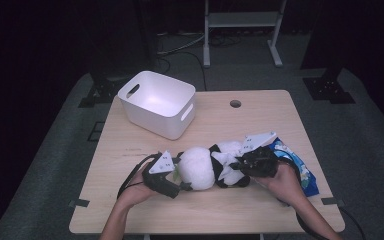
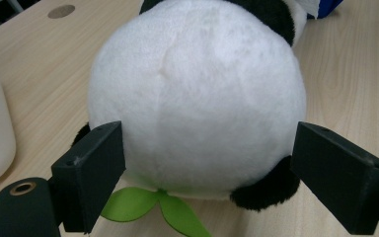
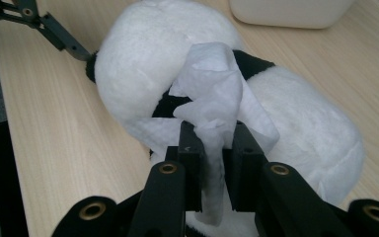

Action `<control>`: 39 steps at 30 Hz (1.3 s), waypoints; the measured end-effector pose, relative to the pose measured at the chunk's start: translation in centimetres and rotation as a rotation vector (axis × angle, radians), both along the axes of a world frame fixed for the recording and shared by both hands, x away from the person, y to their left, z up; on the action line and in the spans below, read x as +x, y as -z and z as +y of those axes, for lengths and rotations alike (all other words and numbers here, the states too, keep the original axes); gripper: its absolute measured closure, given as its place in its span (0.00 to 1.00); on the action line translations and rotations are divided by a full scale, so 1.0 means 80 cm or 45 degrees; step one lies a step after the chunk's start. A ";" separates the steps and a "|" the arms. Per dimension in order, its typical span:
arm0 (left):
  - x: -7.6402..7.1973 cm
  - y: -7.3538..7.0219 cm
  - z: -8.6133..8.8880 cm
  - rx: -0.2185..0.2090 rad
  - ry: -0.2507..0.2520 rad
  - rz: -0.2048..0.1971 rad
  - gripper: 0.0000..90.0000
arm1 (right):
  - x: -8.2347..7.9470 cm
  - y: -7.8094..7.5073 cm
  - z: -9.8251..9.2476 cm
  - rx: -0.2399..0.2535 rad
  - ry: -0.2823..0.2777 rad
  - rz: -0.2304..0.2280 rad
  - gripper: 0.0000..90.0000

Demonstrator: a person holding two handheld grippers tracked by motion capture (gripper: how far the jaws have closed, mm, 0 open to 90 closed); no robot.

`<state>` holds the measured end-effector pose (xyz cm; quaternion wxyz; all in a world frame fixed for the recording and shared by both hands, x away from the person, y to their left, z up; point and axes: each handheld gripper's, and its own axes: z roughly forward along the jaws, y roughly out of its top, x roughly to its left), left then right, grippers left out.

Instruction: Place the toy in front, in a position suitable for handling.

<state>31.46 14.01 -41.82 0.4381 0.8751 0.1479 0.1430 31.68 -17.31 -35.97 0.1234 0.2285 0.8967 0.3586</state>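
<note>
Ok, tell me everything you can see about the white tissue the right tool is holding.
The white tissue is a thin, crumpled sheet of soft paper, creased and bunched. The right tool pinches it between its two black jaws; a short tail hangs below them and the rest fans out above. That upper part lies against the panda plush, draped over the black band between its two white rounded parts. The plush lies on its side on the wooden table.

black gripper (image 3: 212, 163), brass screws, grey plates
</note>
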 end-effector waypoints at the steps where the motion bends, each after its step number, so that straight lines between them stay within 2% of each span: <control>1: 0.000 -0.001 0.000 -0.003 0.000 -0.005 0.14 | 0.001 0.001 0.000 0.003 0.006 0.009 0.87; 7: -0.002 -0.003 -0.002 -0.007 0.009 -0.026 0.13 | 0.016 0.007 -0.006 0.043 0.019 0.053 0.87; 13: -0.001 0.001 -0.009 0.034 0.015 -0.047 0.12 | 0.026 0.011 -0.007 0.072 0.017 0.073 0.87; 16: 0.000 0.003 -0.011 0.034 0.007 -0.060 0.10 | 0.030 0.014 -0.006 0.093 0.012 0.083 0.87; 17: 0.000 0.004 -0.011 0.033 0.005 -0.078 0.10 | 0.031 0.015 -0.006 0.098 0.011 0.088 0.87; 22: -0.003 -0.005 -0.012 0.010 0.036 -0.122 0.10 | 0.032 0.015 -0.005 0.097 0.003 0.091 0.87; 27: 0.000 -0.003 -0.021 0.052 0.049 -0.153 0.10 | 0.031 0.014 -0.003 0.087 -0.003 0.089 0.87; 37: 0.010 0.006 -0.030 0.028 0.049 -0.159 0.08 | 0.033 0.014 -0.001 0.080 -0.010 0.101 0.88; 39: 0.009 0.009 -0.031 0.041 0.054 -0.171 0.07 | 0.033 0.015 0.000 0.082 -0.011 0.103 0.88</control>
